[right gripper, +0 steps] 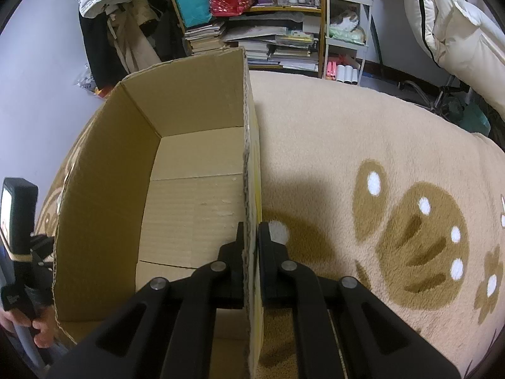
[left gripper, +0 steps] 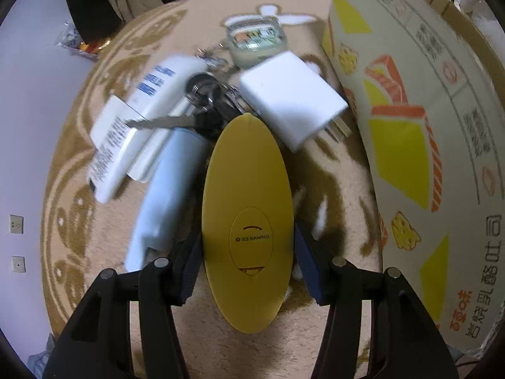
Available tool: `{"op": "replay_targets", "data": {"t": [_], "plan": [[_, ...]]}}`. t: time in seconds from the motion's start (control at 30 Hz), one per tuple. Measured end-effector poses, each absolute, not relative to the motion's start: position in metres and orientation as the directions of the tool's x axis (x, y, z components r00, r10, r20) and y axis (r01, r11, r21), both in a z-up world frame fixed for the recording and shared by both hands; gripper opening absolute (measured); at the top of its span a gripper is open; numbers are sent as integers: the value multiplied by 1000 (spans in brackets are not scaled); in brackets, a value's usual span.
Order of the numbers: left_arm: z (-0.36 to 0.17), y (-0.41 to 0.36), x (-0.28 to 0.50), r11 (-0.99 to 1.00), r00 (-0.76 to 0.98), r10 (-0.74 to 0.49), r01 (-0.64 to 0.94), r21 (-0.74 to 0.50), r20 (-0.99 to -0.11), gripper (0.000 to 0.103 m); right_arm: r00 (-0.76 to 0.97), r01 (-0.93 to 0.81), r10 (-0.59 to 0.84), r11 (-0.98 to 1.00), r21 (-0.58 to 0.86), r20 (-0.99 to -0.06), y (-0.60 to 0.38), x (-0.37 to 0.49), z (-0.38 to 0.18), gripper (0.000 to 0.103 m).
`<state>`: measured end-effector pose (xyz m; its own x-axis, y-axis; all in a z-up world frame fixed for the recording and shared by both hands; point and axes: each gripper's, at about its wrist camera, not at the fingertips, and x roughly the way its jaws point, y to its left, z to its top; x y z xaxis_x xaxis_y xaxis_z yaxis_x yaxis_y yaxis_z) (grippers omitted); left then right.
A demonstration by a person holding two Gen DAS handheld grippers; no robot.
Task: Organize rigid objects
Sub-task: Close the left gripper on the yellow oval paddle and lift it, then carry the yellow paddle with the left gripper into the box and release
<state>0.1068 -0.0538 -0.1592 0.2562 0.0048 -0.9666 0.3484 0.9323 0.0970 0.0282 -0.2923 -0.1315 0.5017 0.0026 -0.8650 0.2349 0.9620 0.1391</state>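
Left gripper (left gripper: pixel 247 271): its jaws stand on either side of the yellow oval case (left gripper: pixel 247 221), apparently closed on its sides.
Yellow oval case: just left of the cardboard box (left gripper: pixel 419 145), on the rug (left gripper: pixel 331 173), its far tip at the pile.
Pile: bunch of keys (left gripper: pixel 205 101), white charger (left gripper: pixel 292 101), white tube (left gripper: pixel 151 107) and pale blue object (left gripper: pixel 170 189), left of the box; a small round tin (left gripper: pixel 254 42) lies behind them.
Right gripper (right gripper: pixel 251 243): narrow, clamped on the box's near wall (right gripper: pixel 249 189), one finger inside, one outside.
Cardboard box: open-topped, its visible floor bare.
Hand (right gripper: pixel 41 328): left of the box, holding the other gripper's handle.
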Motion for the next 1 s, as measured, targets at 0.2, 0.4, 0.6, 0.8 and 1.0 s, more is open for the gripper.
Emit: {"op": "replay_targets", "data": {"t": [0.2, 0.4, 0.6, 0.8, 1.0], "plan": [[-144, -51, 105, 934, 290, 39, 330, 138, -956, 54, 502, 233, 4, 962, 140, -865, -291, 28, -132, 7], [-126, -56, 104, 932, 336, 27, 333, 146, -942, 54, 502, 224, 4, 965, 134, -865, -290, 27, -131, 7], [-93, -63, 103, 922, 431, -3, 350, 165, -902, 54, 502, 224, 6, 965, 136, -865, -289, 26, -130, 7], [-64, -69, 101, 917, 495, -89, 380, 123, -864, 54, 500, 221, 1, 967, 129, -866, -288, 25, -130, 7], [-37, -79, 93, 914, 523, -134, 394, 100, -842, 54, 495, 209, -4, 971, 114, -869, -288, 25, -130, 7]]}}
